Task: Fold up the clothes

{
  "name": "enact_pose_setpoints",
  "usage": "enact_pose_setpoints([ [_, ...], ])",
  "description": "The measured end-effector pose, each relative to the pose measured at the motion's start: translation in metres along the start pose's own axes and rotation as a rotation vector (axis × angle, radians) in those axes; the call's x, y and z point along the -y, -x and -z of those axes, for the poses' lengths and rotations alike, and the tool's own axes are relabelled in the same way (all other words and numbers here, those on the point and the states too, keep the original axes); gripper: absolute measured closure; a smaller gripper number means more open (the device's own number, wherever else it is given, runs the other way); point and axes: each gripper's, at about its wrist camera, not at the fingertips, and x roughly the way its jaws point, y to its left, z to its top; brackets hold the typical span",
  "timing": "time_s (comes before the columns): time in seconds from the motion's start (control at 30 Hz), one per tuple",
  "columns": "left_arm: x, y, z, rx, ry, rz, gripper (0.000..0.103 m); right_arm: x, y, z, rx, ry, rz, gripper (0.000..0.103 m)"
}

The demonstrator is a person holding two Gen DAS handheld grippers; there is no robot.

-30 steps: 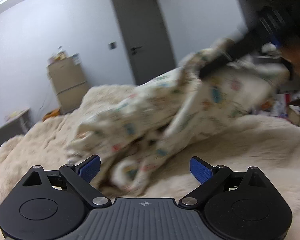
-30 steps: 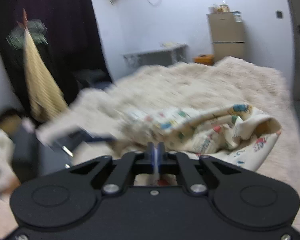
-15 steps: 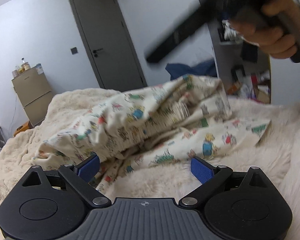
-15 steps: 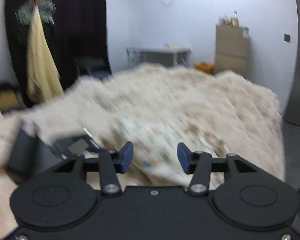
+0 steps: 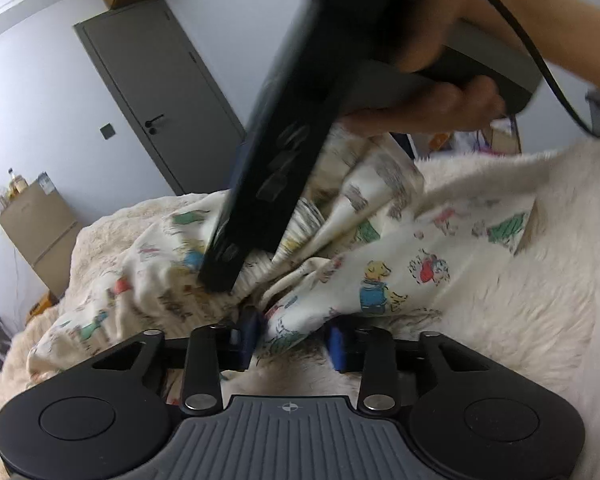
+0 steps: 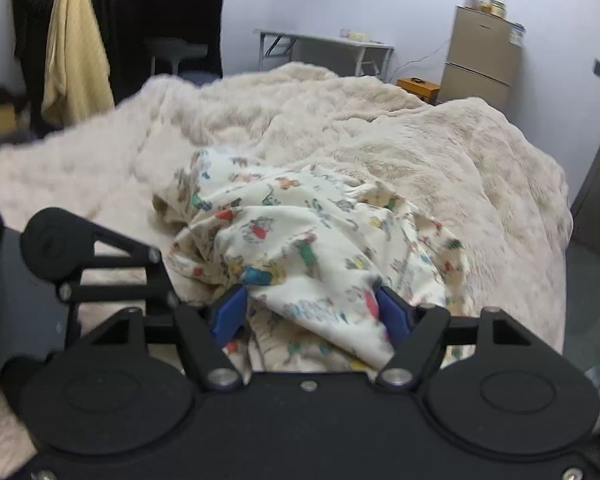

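The printed garment (image 6: 300, 240) lies crumpled in a heap on the fluffy cream blanket (image 6: 420, 152), towards the blanket's near edge in the right wrist view. The left gripper (image 5: 294, 338) has just been closing — its blue pads now stand narrowly apart with a fold of the printed cloth between them, though whether they truly pinch it I cannot tell. The right gripper (image 6: 314, 314) has just been opening; its jaws are fairly wide with a bunch of the fabric lying between them, not pressed from either side. Seen from the left wrist, that right tool reaches down into the heap from above, the person's hand (image 5: 432, 80) wrapped round its handle. The step in hand looks like finding two hold points to lift and spread the garment. To do it well, each gripper should take a single layer at a hem or corner rather than a wad — otherwise it will lift as a lump. The cartoon print carries small lettering, too blurred to read; no brand shows.
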Motion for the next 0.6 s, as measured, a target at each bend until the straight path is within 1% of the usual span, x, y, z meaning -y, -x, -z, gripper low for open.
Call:
enact_pose_setpoints([
  [0.03,0.001,-0.001,0.001,-0.004,-0.005,-0.029,0.090,0.001,-0.004,-0.001,-0.007,-0.010,-0.009,0.050],
  [0.07,0.000,0.000,0.001,0.001,-0.003,-0.061,0.096,0.004,-0.005,-0.002,-0.008,-0.035,-0.027,0.059],
  [0.1,-0.003,0.003,0.002,0.007,0.008,-0.078,0.097,0.008,-0.002,-0.004,0.006,-0.069,-0.027,0.090],
  [0.13,-0.012,0.009,0.002,0.022,0.043,-0.106,0.097,0.019,0.005,-0.005,0.042,-0.137,-0.020,0.097],
  [0.2,-0.026,0.018,0.003,0.039,0.101,-0.143,0.097,0.045,0.026,-0.004,0.132,-0.288,-0.051,0.098],
  [0.23,-0.039,0.025,0.004,0.046,0.156,-0.166,0.097,0.057,0.037,-0.003,0.174,-0.357,-0.060,0.098],
  [0.3,-0.062,0.035,0.008,0.059,0.235,-0.185,0.098,0.074,0.054,0.000,0.217,-0.424,-0.038,0.098],
  [0.37,-0.086,0.048,0.015,0.075,0.313,-0.219,0.098,0.090,0.069,0.006,0.254,-0.485,0.009,0.098],
  [0.4,-0.100,0.056,0.020,0.082,0.356,-0.246,0.098,0.094,0.072,0.009,0.261,-0.507,0.017,0.099],
  [0.43,-0.117,0.068,0.028,0.093,0.410,-0.290,0.098,0.101,0.075,0.014,0.273,-0.545,0.042,0.099],
  [0.47,-0.133,0.079,0.035,0.103,0.464,-0.332,0.098,0.111,0.080,0.023,0.290,-0.604,0.094,0.099],
  [0.5,-0.147,0.091,0.043,0.112,0.518,-0.373,0.098,0.118,0.082,0.029,0.297,-0.637,0.134,0.099],
  [0.6,-0.191,0.128,0.065,0.139,0.682,-0.497,0.098,0.138,0.087,0.053,0.296,-0.718,0.219,0.099],
])
